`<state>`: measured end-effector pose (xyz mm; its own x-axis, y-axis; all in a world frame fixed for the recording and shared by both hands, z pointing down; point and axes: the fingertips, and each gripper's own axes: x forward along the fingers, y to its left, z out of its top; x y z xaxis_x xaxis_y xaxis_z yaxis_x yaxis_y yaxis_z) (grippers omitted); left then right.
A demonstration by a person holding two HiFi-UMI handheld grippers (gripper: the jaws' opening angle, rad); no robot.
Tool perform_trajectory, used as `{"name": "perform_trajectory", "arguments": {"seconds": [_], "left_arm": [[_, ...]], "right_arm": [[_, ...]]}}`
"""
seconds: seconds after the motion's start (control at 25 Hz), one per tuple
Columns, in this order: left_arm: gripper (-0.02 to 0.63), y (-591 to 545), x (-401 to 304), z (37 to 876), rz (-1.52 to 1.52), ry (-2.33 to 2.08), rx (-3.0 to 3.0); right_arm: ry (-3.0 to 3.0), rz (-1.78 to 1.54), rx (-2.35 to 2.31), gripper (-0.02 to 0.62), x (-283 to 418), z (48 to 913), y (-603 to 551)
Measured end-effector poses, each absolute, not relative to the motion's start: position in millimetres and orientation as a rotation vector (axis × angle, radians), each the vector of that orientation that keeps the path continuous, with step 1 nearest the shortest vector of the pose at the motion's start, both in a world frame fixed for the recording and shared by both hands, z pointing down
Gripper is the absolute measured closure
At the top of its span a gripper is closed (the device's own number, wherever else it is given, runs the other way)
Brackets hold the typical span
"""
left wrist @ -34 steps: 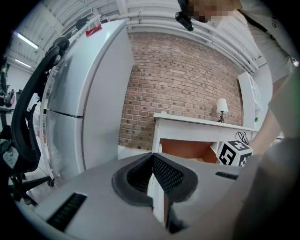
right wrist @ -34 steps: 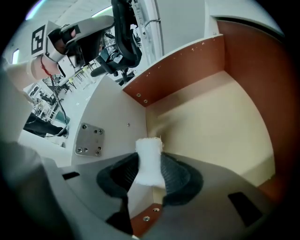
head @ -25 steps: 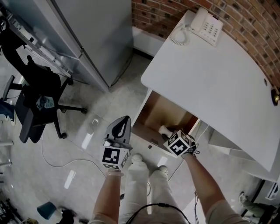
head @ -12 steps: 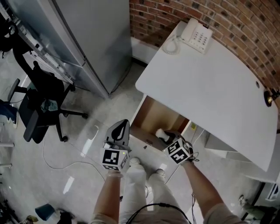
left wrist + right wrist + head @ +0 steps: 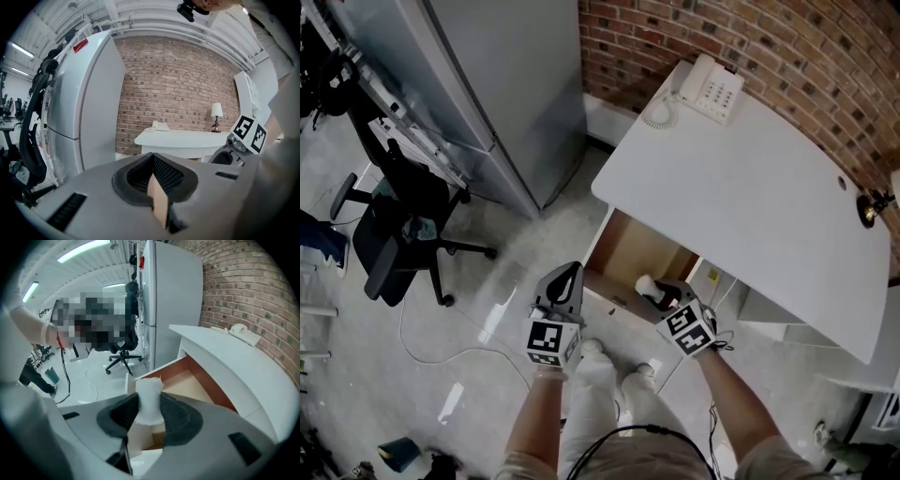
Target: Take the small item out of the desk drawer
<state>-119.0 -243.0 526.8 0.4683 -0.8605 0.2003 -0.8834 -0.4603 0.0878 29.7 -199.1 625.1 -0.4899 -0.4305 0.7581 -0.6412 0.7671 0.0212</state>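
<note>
The desk drawer [image 5: 630, 247] stands pulled out under the white desk [image 5: 750, 187], its wooden inside showing [image 5: 192, 380]. My right gripper [image 5: 658, 294] is shut on a small white item [image 5: 645, 283] over the drawer's front part. In the right gripper view the item [image 5: 149, 399] stands upright between the pads of the right gripper [image 5: 150, 412]. My left gripper [image 5: 568, 274] hangs left of the drawer over the floor, away from it. Its jaws [image 5: 154, 185] are shut with nothing between them.
A white telephone [image 5: 709, 88] sits at the desk's far corner by the brick wall [image 5: 787, 47]. A tall grey cabinet [image 5: 497, 84] stands to the left, with a black office chair [image 5: 403, 225] beyond it. A cable [image 5: 441, 352] lies on the floor.
The head view has shifted a little, so the desk and telephone sit lower in frame. The right gripper keeps the white item over the drawer's front. The left gripper has barely moved.
</note>
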Motion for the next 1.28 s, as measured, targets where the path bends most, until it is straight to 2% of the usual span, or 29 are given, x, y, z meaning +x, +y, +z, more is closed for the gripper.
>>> {"name": "perform_trajectory", "arguments": {"seconds": [1.28], "left_arm": [[0.601, -222, -133, 431, 0.102, -1.579, 2.529]], "right_arm": [[-2.376, 0.312, 1.125, 0.439, 59, 477, -216]]}}
